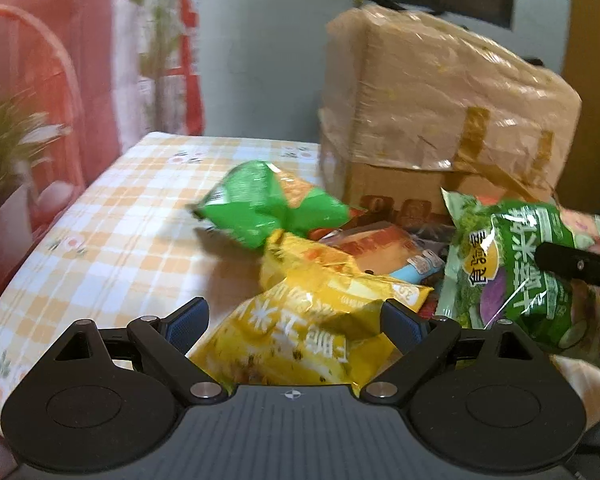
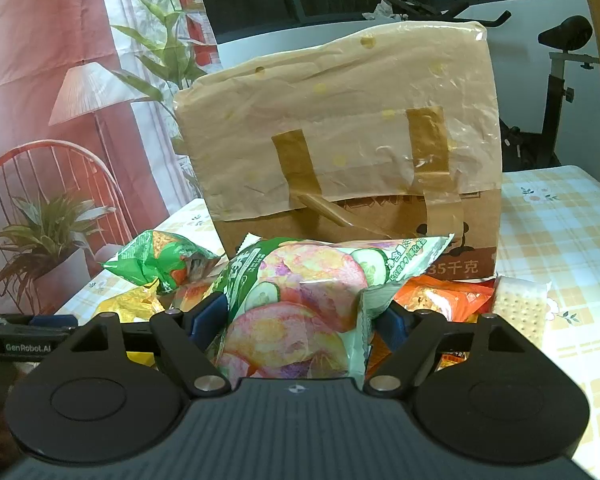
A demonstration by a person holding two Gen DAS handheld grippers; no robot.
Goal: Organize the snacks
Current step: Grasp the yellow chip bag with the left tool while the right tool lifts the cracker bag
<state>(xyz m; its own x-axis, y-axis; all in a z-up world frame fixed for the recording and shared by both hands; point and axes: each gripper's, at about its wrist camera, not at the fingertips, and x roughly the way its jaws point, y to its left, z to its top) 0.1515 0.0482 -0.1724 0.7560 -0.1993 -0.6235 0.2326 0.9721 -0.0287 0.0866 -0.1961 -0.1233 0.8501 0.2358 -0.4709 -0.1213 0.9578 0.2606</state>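
A pile of snack bags lies on a checked tablecloth (image 1: pixel 100 240) in front of a taped cardboard box (image 2: pixel 340 140). My right gripper (image 2: pixel 300 316) is shut on a green and white vegetable-crisp bag (image 2: pixel 300 304), with both pads pressed into its sides. The same bag (image 1: pixel 520 272) shows at the right of the left wrist view, with a black finger on it. My left gripper (image 1: pixel 294 316) straddles a yellow bag (image 1: pixel 300 340). Its right pad touches the bag, and a gap shows at the left pad. A green chip bag (image 1: pixel 260 204) lies beyond.
Orange packets (image 2: pixel 440 296) and a cracker pack (image 2: pixel 520 308) lie right of the held bag. A potted plant (image 1: pixel 4 140) and a red chair (image 2: pixel 40 184) stand off the table's left edge. An exercise bike (image 2: pixel 556 80) is behind the box.
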